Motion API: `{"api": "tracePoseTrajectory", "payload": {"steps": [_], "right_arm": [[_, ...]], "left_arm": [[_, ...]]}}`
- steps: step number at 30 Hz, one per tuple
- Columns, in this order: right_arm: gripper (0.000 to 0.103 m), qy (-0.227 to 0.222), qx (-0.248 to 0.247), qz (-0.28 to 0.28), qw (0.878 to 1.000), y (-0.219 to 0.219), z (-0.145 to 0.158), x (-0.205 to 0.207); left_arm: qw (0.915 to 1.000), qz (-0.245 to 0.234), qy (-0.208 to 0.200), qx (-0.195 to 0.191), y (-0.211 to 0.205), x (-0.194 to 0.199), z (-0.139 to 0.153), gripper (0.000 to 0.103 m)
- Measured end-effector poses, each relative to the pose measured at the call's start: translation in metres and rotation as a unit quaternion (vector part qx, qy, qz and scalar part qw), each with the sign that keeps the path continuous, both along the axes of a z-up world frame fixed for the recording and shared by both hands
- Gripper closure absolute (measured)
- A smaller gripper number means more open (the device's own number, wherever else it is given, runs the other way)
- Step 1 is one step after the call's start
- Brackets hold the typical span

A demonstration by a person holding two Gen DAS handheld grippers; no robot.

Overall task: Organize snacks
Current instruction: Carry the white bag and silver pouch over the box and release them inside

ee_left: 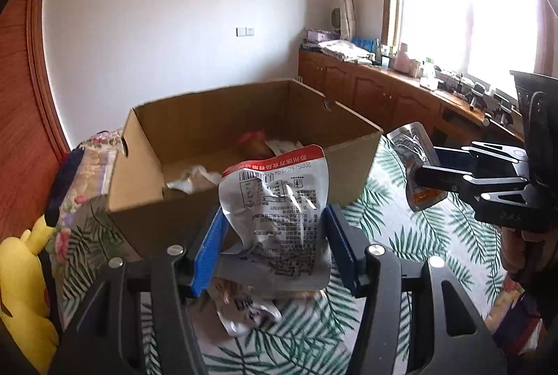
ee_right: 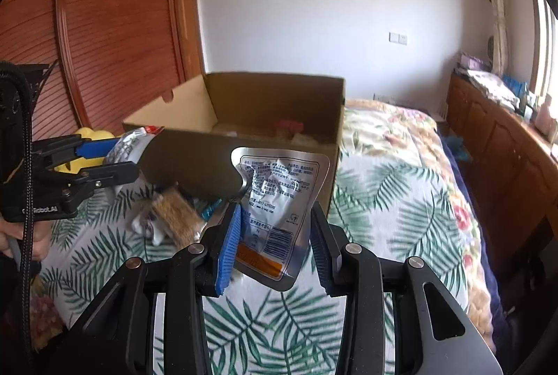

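An open cardboard box (ee_left: pixel 195 200) stands on the bed and holds a red-topped snack (ee_left: pixel 253 141) and pale wrappers. My left gripper (ee_left: pixel 275 242) is shut on a silver pouch with a red top edge (ee_left: pixel 279 200), held in front of the box. My right gripper (ee_right: pixel 275 235) is shut on a silver pouch with an orange band (ee_right: pixel 279 200), held beside the box (ee_right: pixel 244 117). Each gripper shows in the other's view: the right (ee_left: pixel 423 178) with its pouch (ee_left: pixel 413 144), the left (ee_right: pixel 120 157) with its pouch (ee_right: pixel 129 144).
Loose snack packs lie on the leaf-print bedcover (ee_left: pixel 401 235) in front of the box, under my left gripper (ee_left: pixel 244 305), also in the right wrist view (ee_right: pixel 171 214). A yellow plush toy (ee_left: pixel 24 284) lies at the left. A wooden cabinet (ee_left: pixel 383 89) runs under the window.
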State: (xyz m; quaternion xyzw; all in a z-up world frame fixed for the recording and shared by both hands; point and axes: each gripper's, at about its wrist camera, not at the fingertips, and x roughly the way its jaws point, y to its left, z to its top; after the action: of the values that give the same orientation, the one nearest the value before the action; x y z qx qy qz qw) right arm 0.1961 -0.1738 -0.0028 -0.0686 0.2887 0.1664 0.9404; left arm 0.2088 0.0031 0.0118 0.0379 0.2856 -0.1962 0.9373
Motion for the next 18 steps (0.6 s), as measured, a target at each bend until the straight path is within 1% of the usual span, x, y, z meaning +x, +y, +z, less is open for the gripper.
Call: {"api": "tracePoseTrajectory", "payload": {"steps": [5, 11, 18], "right_arm": [[0.065, -0.017, 0.000, 0.009, 1.000, 0.009, 0.014, 0.013], [0.065, -0.028, -0.004, 0.019, 0.999, 0.019, 0.023, 0.034], [0.065, -0.035, -0.007, 0.023, 0.999, 0.029, 0.028, 0.060]], "left_arm": [[0.9999, 0.007, -0.014, -0.003, 0.008, 0.016, 0.009, 0.047], [0.9997, 0.013, -0.022, -0.003, 0.013, 0.039, 0.015, 0.047], [0.9991, 0.021, -0.026, -0.025, 0.018, 0.072, 0.020, 0.046]]}}
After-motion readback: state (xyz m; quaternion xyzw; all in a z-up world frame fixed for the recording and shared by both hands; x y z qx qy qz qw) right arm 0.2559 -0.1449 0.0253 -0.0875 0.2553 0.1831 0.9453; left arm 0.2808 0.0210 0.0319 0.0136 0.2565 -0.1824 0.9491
